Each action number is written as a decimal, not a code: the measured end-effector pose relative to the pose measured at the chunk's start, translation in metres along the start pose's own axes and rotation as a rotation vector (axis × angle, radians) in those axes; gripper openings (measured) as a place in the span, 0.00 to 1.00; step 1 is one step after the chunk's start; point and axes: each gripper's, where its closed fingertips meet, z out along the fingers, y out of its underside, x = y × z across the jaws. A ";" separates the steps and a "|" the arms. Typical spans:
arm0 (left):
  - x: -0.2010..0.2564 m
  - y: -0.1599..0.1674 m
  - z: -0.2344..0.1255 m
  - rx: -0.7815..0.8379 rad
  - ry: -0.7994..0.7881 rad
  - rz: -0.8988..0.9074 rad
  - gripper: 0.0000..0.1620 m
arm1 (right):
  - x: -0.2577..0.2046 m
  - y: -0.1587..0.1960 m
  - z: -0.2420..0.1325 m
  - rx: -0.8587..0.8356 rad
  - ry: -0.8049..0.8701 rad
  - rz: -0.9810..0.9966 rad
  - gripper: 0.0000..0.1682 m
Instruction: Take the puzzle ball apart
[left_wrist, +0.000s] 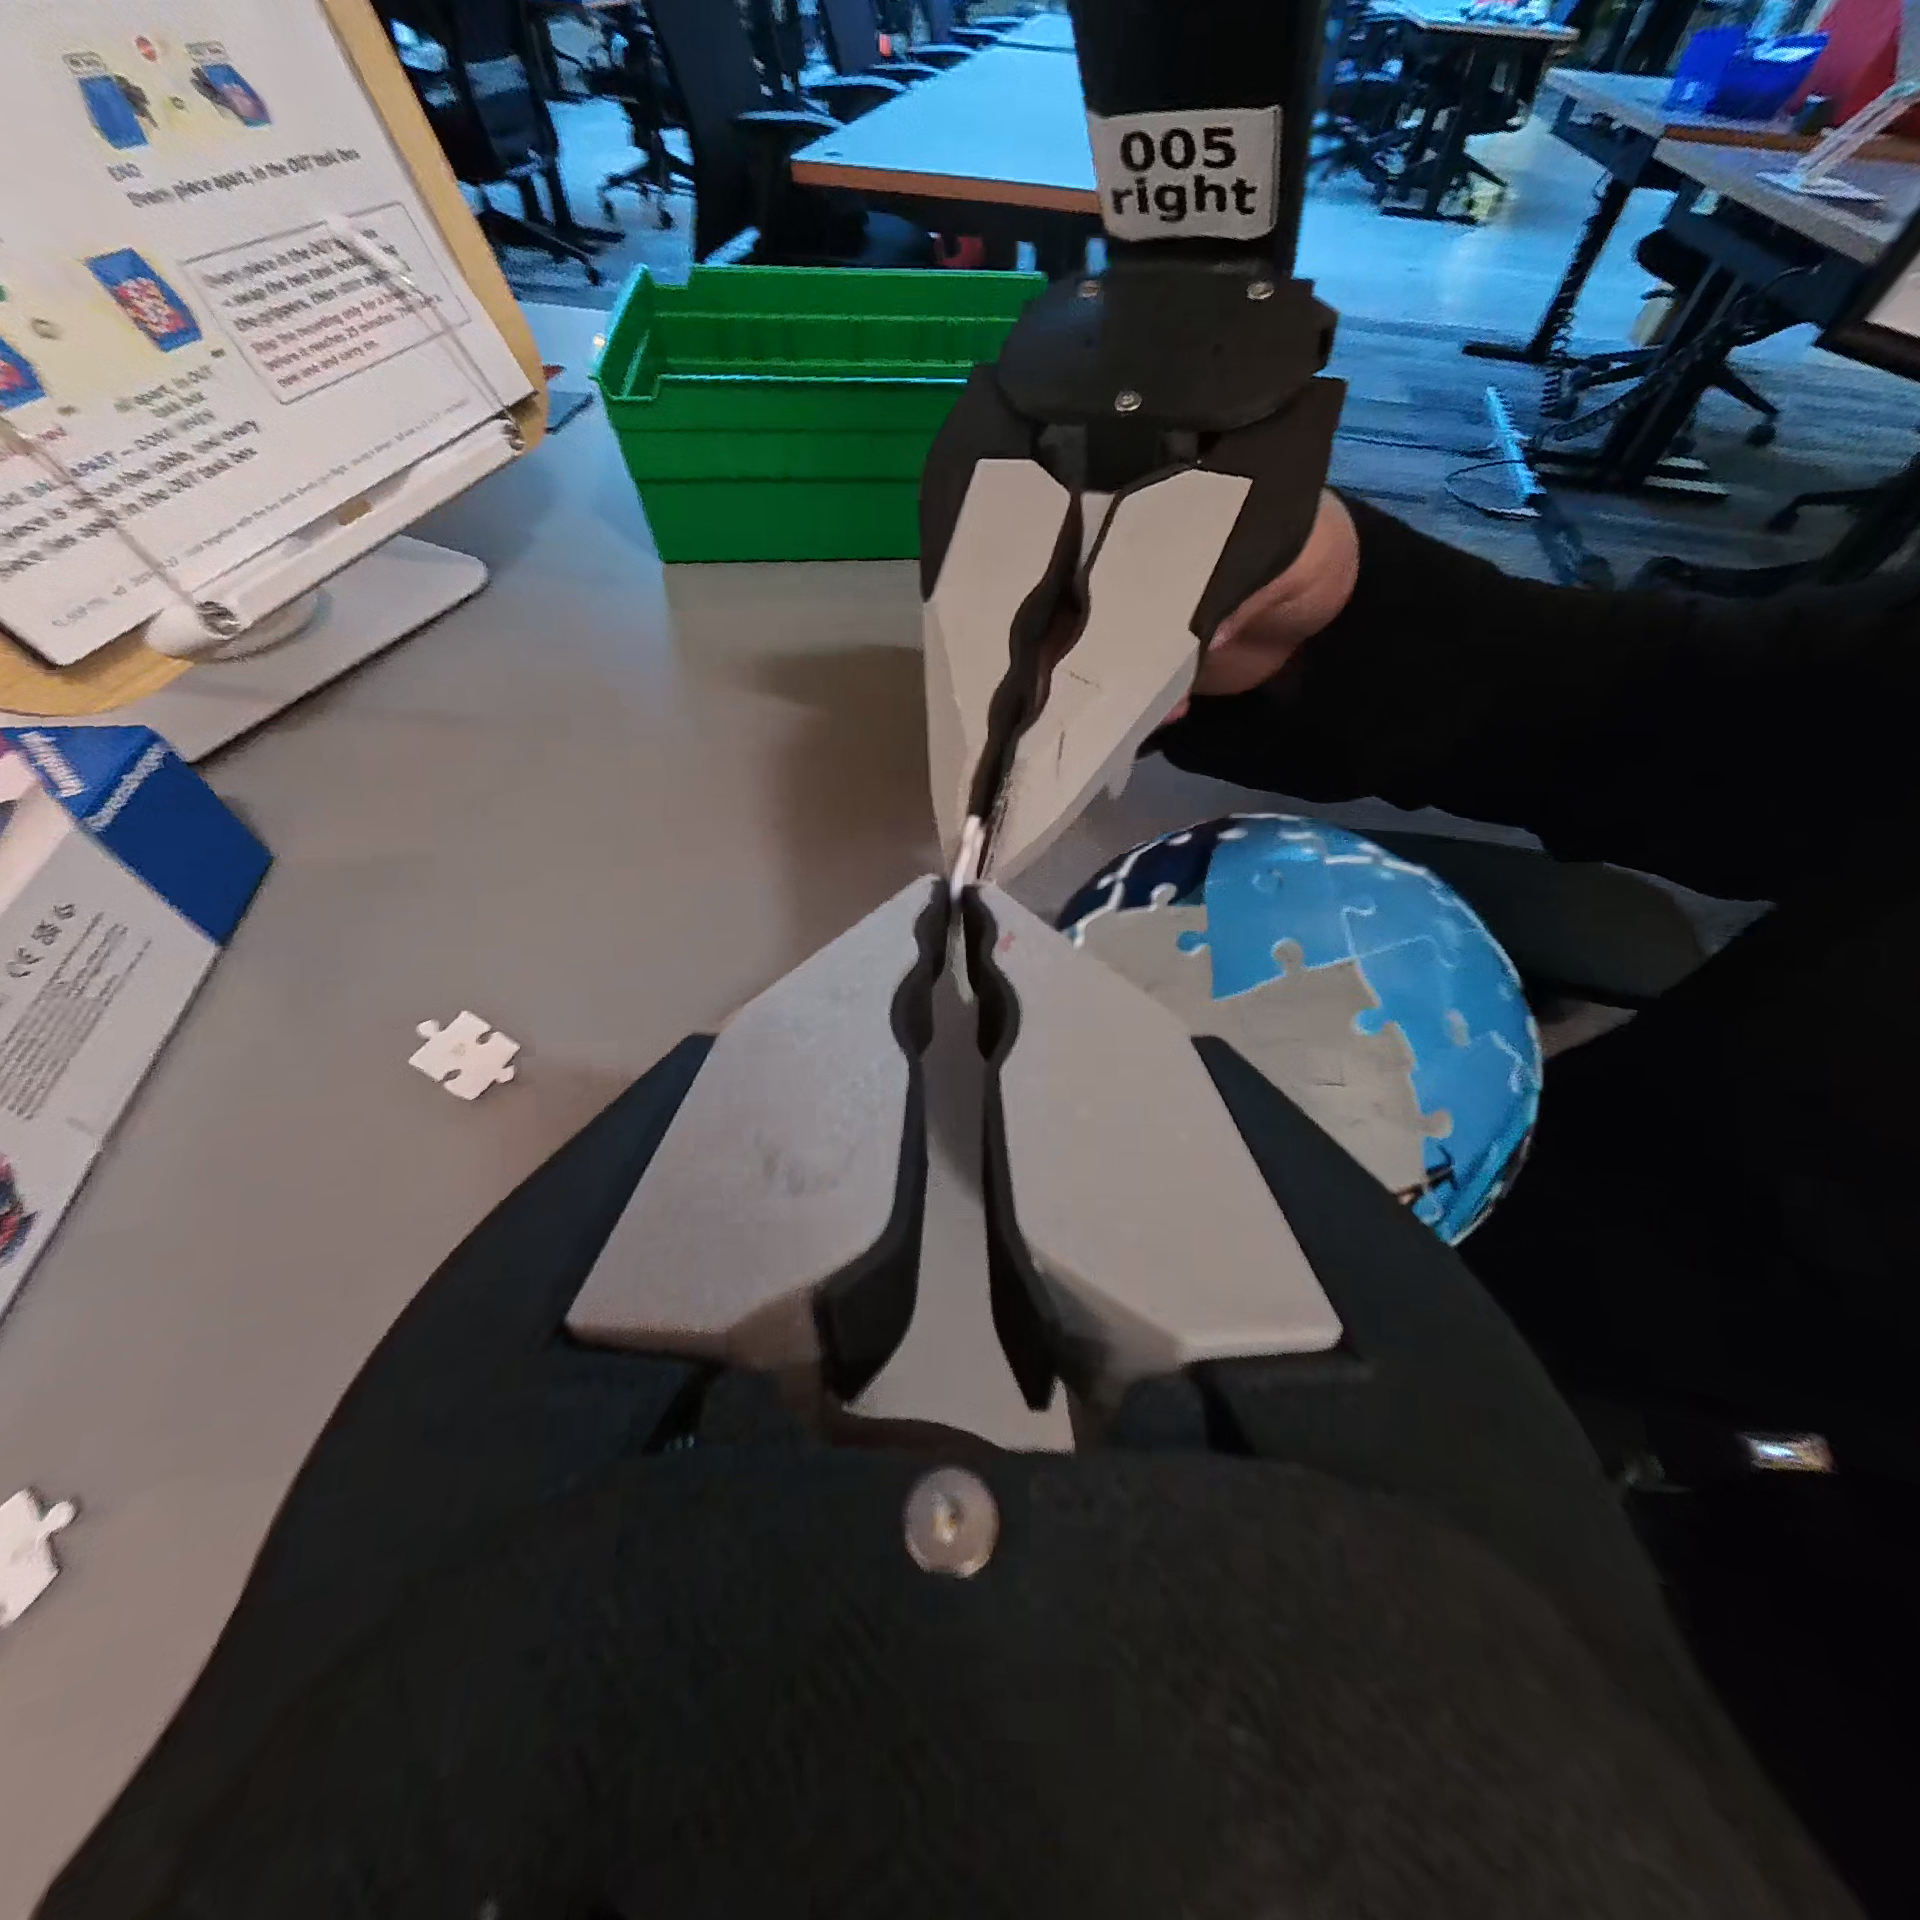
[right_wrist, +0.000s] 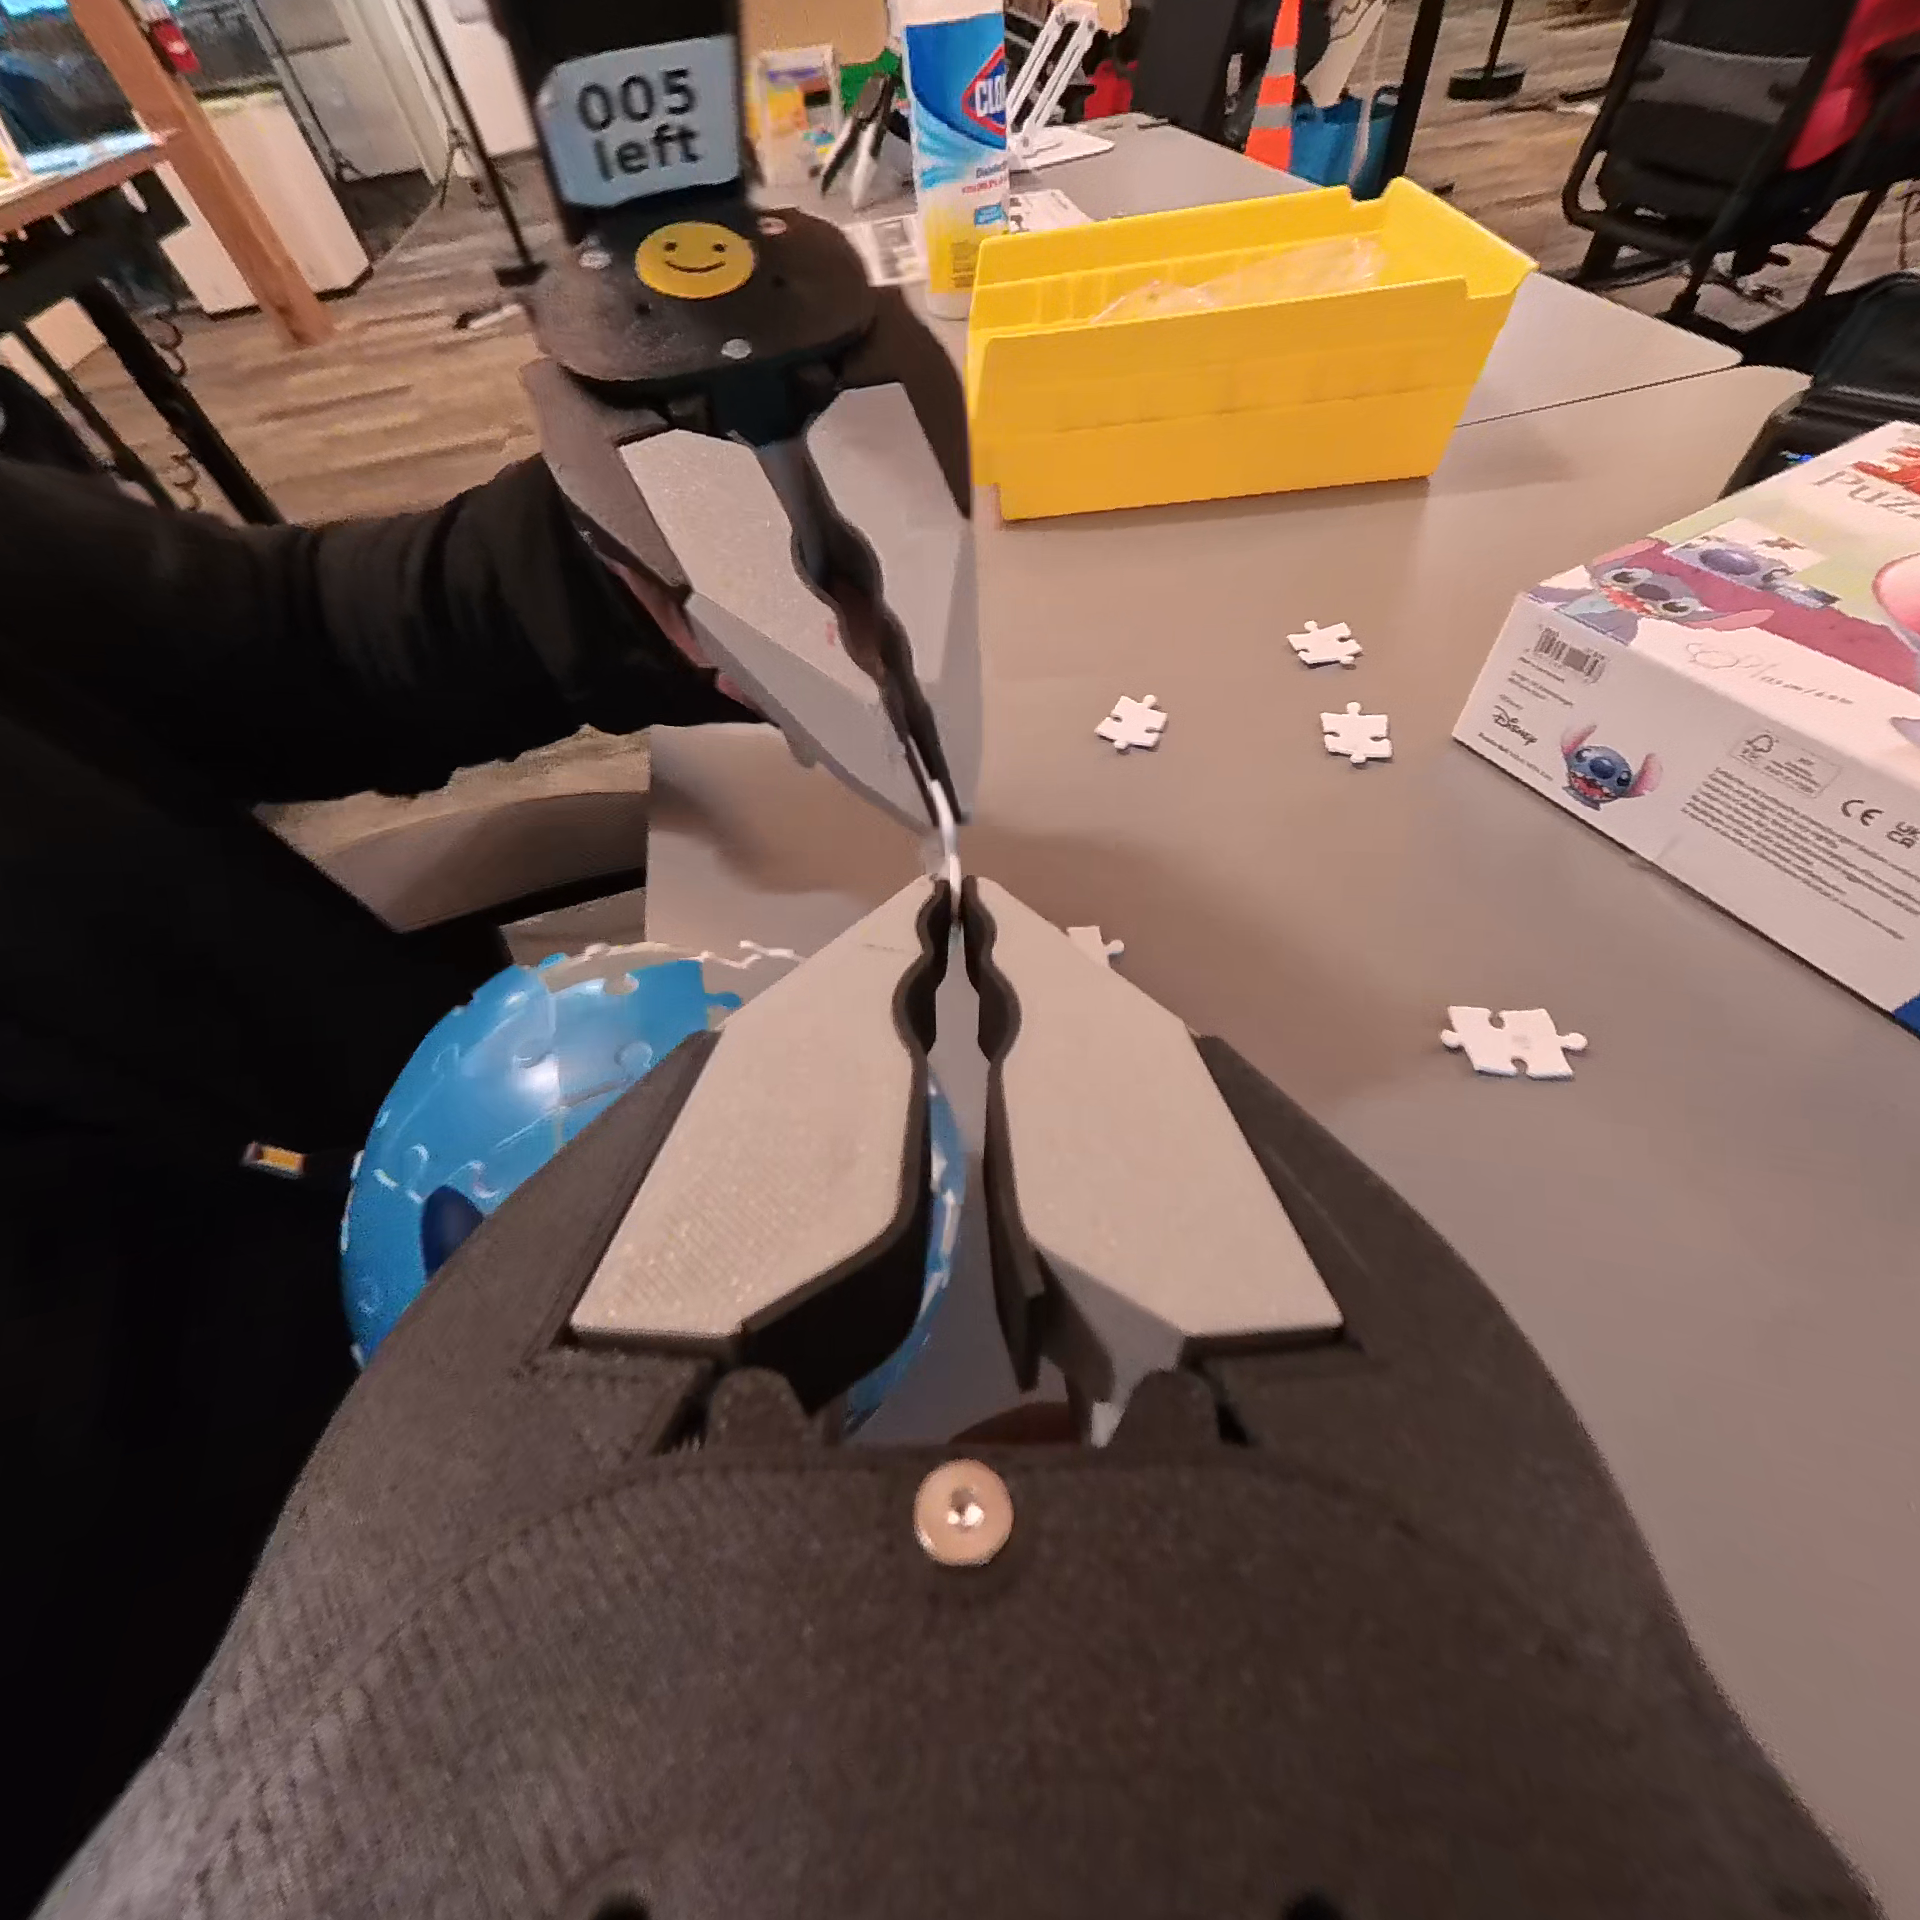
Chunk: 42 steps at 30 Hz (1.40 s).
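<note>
Left gripper (left_wrist: 958, 902) pinched nearly closed on one end of a thin white puzzle piece (left_wrist: 968, 847). Right gripper (right_wrist: 954, 894) meets it tip to tip, also pinched narrow on the same piece's other end, held above the grey table (left_wrist: 582, 790). Puzzle ball (left_wrist: 1340, 997), blue and partly open, sits below and to the right of the left gripper's tips, by the person's dark sleeve (left_wrist: 1558, 686). Loose white pieces (right_wrist: 1512, 1039) lie on the table further right, near the puzzle box (right_wrist: 1704, 769).
</note>
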 end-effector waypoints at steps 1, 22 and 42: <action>-0.003 0.001 -0.004 0.006 -0.034 0.005 0.01 | 0.003 0.001 0.000 0.006 0.016 0.004 0.00; -0.001 0.111 -0.069 -0.003 -0.197 -0.164 0.51 | 0.097 0.087 0.014 -0.132 0.258 0.043 0.00; -0.009 0.126 -0.064 -0.115 -0.124 -0.096 0.63 | 0.103 0.107 0.032 -0.294 0.188 0.049 0.20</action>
